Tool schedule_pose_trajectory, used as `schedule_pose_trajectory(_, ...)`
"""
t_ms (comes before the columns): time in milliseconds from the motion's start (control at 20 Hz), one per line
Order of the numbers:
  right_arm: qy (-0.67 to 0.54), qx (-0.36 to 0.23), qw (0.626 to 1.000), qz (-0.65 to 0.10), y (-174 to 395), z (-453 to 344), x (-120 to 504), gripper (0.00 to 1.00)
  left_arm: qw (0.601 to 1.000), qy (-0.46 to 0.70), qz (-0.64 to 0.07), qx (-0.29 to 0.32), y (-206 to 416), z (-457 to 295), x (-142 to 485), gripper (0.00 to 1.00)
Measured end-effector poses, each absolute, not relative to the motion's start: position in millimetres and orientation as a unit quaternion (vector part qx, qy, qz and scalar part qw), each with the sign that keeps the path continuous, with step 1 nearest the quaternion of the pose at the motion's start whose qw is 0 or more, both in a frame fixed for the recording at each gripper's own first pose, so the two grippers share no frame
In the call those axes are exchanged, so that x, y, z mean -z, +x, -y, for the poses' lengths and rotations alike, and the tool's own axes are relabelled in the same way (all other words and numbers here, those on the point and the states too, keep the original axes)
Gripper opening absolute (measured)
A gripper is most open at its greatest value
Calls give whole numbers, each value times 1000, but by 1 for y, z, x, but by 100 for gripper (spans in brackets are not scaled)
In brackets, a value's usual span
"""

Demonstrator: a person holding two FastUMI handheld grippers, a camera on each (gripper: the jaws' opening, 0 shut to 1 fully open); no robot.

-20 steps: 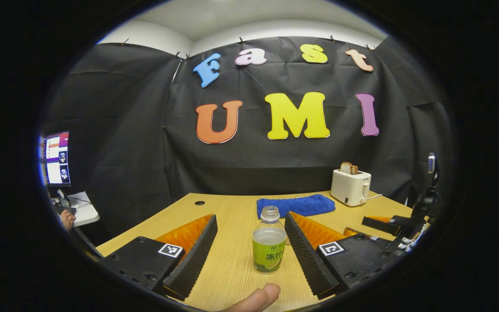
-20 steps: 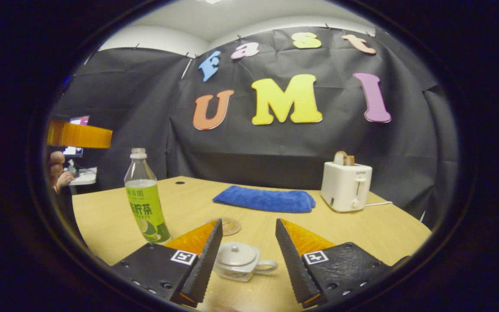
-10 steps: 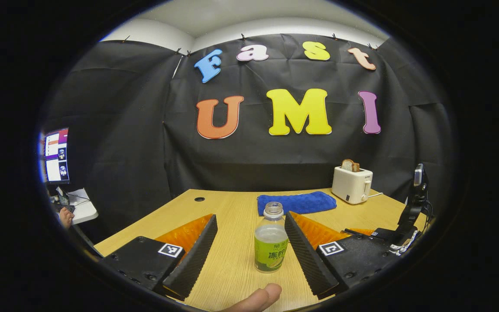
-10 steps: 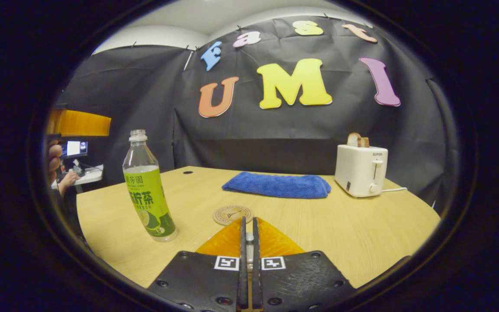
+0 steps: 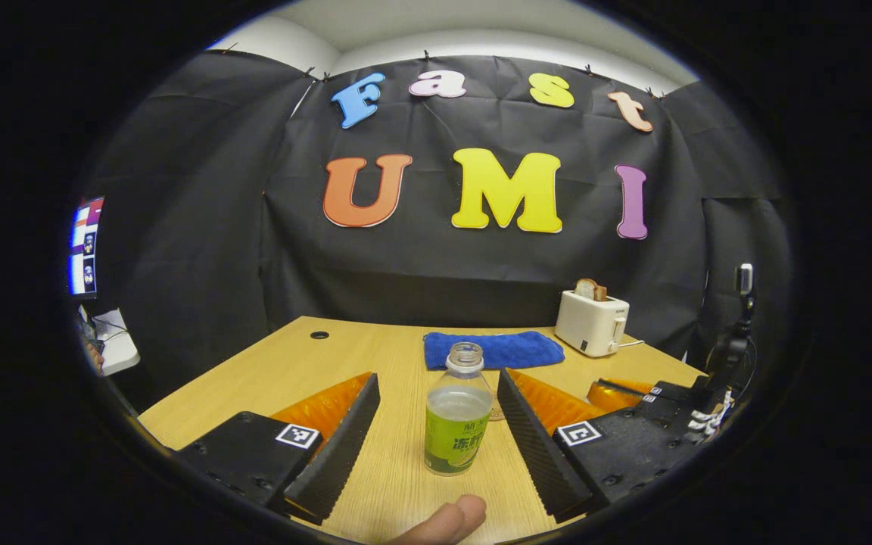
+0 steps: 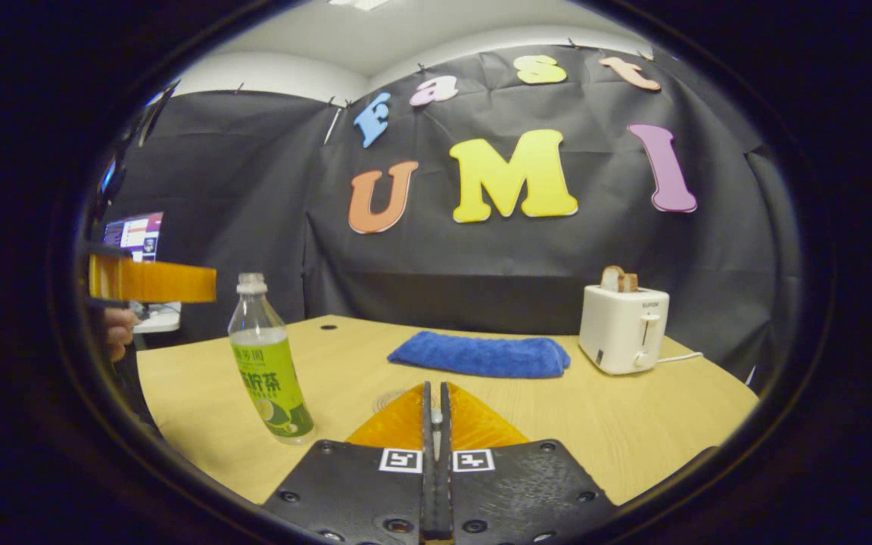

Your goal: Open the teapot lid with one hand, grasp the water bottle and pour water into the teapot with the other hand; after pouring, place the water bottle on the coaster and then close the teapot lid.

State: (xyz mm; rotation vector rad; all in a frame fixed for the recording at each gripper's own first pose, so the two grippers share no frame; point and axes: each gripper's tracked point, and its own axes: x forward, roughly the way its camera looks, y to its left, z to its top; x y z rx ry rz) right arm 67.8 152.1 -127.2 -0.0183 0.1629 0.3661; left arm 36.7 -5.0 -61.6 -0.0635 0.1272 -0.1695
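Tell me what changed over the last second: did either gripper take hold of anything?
The right gripper closed: a second ago it was open around the teapot lid's knob, and now its fingers sit together with a small pale piece between them, probably that knob. It has risen a little since half a second ago. The left gripper stayed open around the water bottle, untouched. Towel and toaster unchanged.

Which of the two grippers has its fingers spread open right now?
The left gripper: its fingers stand wide apart either side of the water bottle. The right gripper is pinched together.
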Motion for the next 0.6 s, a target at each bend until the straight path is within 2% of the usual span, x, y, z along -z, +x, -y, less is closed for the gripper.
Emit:
schedule_pose_trajectory(250, 14, -164, 985, -52, 53, -117, 75, 0, 993, -26, -61, 96, 50, 7, 79, 98)
schedule_pose_trajectory(350, 6, -149, 988, -47, 47, -98, 63, 0, 995, -21, -58, 83, 53, 4, 87, 98)
schedule_pose_trajectory(600, -4, -126, 992, -27, 33, -63, 35, 0, 996, -2, -14, 87, 58, 20, 87, 98)
